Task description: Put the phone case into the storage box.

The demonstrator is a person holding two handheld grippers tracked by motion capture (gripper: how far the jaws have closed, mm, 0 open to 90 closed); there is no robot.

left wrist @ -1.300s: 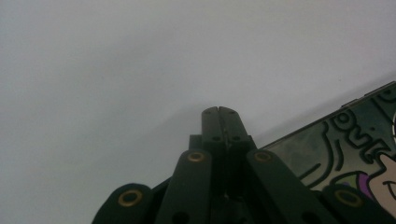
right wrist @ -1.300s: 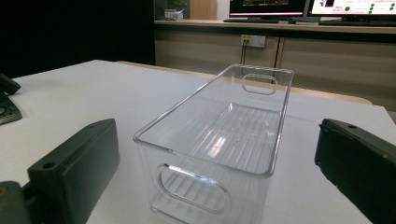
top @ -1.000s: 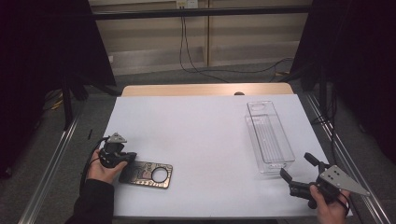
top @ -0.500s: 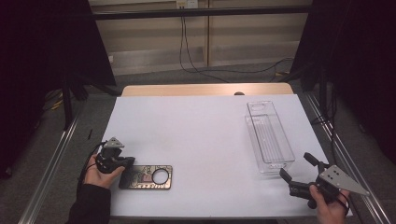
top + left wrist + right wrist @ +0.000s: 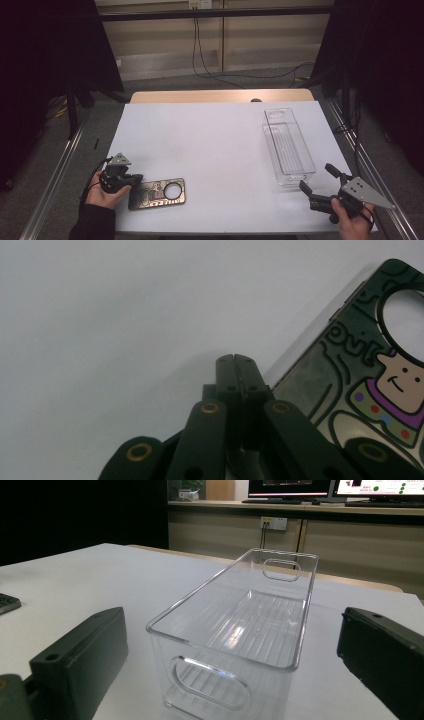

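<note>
A phone case point(image 5: 157, 193) with a dark cartoon print and a round camera hole lies flat on the white table point(image 5: 215, 145), at about seven o'clock on the tabletop, close to the near edge. In the left gripper view the case point(image 5: 360, 390) lies at about three o'clock, its printed side up, showing a smiling figure with a purple collar.

The left gripper point(image 5: 131, 181) lies low at the case's left end, at nine o'clock from it, held in the person's left hand point(image 5: 102, 189). Its jaws are pressed fully together with nothing between them; in the left gripper view its closed tips point(image 5: 236, 365) are just beside the case's long edge, and whether they touch it cannot be told.

At about four o'clock on the table lies a clear plastic bin point(image 5: 289, 147), long, narrow and empty, with cut-out handles at both ends.

The right gripper point(image 5: 318, 178) is held at five o'clock, just short of the bin's near end, jaws spread wide and holding nothing. In the right gripper view the bin point(image 5: 240, 630) lies ahead between the two jaws.
</note>
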